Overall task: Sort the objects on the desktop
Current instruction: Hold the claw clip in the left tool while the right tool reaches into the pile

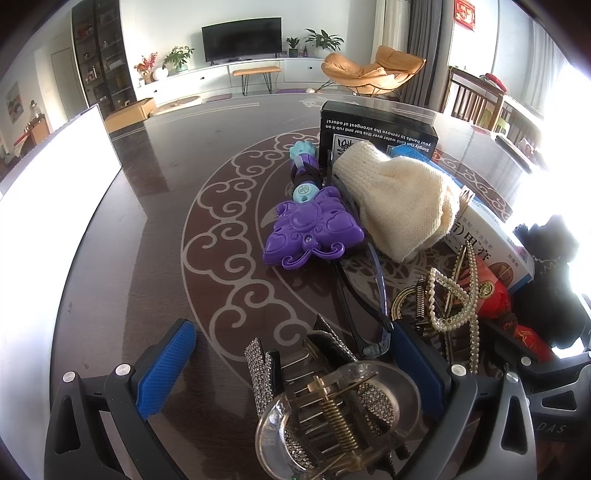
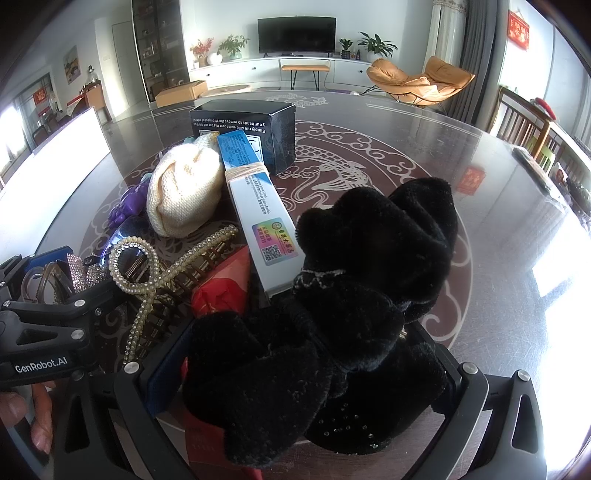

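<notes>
Black plush bow between right hand-held gripper fingers, level

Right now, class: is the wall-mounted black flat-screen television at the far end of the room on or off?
Off, as far as can be seen: the black flat-screen television shows a uniformly dark screen in both wrist views, with no picture.

— Readable on the black box? Upside down, white print: "Simply run cold water over this bar and rub it on your hands to remove the strongest of odors!"

— Same lines seen on it from the right wrist view. Elsewhere?

— "GenRobot.AI" in white on the left gripper's black body. "DAS" on a black part at lower right in the left wrist view.

— On the long white-and-blue box?

— A QR code and hologram sticker; small print too fine to read. Large Chinese characters on its face.
</notes>
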`<state>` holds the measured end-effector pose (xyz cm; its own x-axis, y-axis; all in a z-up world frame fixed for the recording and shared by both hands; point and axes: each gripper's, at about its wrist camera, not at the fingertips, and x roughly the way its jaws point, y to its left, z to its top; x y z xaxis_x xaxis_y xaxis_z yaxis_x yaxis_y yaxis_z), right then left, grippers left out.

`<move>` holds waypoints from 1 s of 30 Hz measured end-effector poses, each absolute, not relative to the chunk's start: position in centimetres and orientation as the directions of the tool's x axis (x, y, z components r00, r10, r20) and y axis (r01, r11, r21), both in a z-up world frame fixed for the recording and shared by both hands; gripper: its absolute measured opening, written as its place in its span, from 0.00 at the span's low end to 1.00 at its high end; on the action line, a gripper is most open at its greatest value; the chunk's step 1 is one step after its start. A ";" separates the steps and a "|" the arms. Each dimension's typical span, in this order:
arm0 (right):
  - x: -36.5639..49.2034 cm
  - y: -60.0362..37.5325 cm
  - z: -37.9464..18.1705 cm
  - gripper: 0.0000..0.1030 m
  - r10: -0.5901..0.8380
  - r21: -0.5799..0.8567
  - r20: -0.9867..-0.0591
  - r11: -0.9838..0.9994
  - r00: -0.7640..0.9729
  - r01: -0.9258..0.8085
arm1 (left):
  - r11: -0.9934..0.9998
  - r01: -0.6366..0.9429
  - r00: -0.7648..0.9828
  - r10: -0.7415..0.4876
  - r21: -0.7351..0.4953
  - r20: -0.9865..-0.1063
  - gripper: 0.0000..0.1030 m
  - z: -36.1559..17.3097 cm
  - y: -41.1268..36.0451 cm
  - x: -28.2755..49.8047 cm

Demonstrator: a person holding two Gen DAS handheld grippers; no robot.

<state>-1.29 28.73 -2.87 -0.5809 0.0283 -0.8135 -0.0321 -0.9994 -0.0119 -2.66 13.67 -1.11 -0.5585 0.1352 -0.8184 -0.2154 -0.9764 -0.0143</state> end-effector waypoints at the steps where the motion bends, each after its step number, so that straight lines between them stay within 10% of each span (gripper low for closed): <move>1: -1.3 28.7 -2.9 1.00 0.028 -0.012 -0.813 -0.999 -0.581 -0.032 | -0.976 -0.216 -0.559 0.134 -0.013 -0.819 1.00 -1.1 13.7 -2.6; 30: 1.6 29.8 -2.4 1.00 -0.045 -0.012 -0.864 -0.994 -0.502 0.108 | -0.948 -0.317 -0.522 0.185 -0.012 -0.833 1.00 -0.6 10.4 3.6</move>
